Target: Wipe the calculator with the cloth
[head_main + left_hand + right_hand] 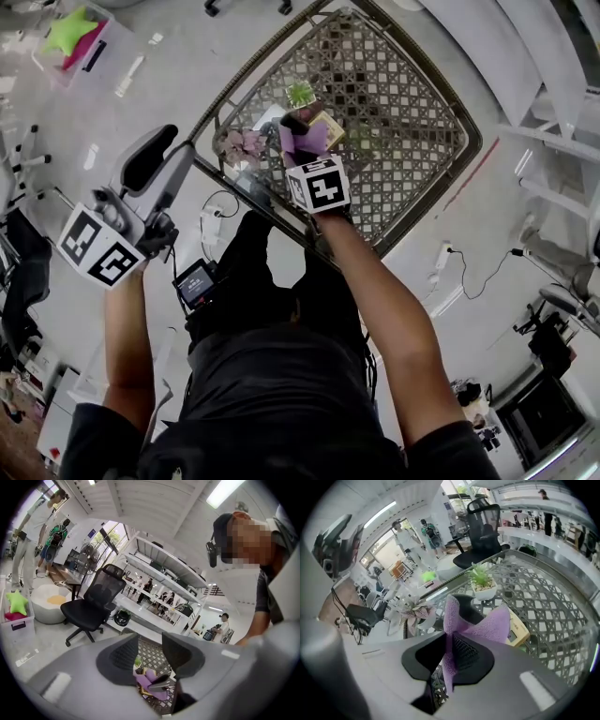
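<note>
— What is my right gripper (449, 644) doing?
— Its jaws are clamped on the purple cloth (497, 623), pinched at the tips, with the folds standing up past them.
— And the calculator (520, 631)?
— Just beyond the cloth, under its right fold, lying on the lattice table (555, 597). I cannot tell if they touch.
— Farther out?
— A green plant (482, 579) straight ahead, a pink-leaved plant (415, 609) off to the left, and an office chair (480, 524) past the table.
— My left gripper (150, 641)?
— Its jaws stand apart with nothing between them. The cloth lies ahead, lower down.
</note>
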Demonstrator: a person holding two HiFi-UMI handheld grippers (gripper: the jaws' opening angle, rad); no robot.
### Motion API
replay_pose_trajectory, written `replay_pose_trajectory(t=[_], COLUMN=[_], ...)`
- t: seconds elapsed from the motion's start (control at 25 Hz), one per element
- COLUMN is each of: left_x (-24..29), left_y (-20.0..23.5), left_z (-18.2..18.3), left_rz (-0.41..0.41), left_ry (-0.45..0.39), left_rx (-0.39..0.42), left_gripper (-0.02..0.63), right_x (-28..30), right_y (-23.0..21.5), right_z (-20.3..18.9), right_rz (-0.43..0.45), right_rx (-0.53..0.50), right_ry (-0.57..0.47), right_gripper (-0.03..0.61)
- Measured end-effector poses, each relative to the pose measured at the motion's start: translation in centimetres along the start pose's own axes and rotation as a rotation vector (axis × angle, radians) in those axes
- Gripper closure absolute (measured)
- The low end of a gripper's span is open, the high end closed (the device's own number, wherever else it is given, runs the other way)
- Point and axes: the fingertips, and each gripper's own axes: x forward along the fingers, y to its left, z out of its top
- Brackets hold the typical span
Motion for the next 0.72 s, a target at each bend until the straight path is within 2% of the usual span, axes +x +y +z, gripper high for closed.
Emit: replay_pose_trajectory(t=[0.4, 0.56, 0.72], left_x=[0.3, 0.3, 0.3], left_y=[0.3, 0.0, -0.2], left_z=[0.5, 0.9, 1.2], left_rz=[0.009, 0.010, 0.008], left_ry=[-0.003, -0.009, -0.011], left_rx=[-0.003, 0.003, 0.007], left_gripper=[0.446, 0.446, 0.446], right_x=[1.7, 1.0, 0.3], right_y=[3.2, 3.1, 2.5], right_z=[-1.9, -3.0, -3.7], right_rz=[0.031, 0.024, 0.010], right_rx=[-0.438, -0.520, -0.527], right_ry=[0.172, 0.210, 0.229], right_gripper=[0.535, 0.535, 0.535])
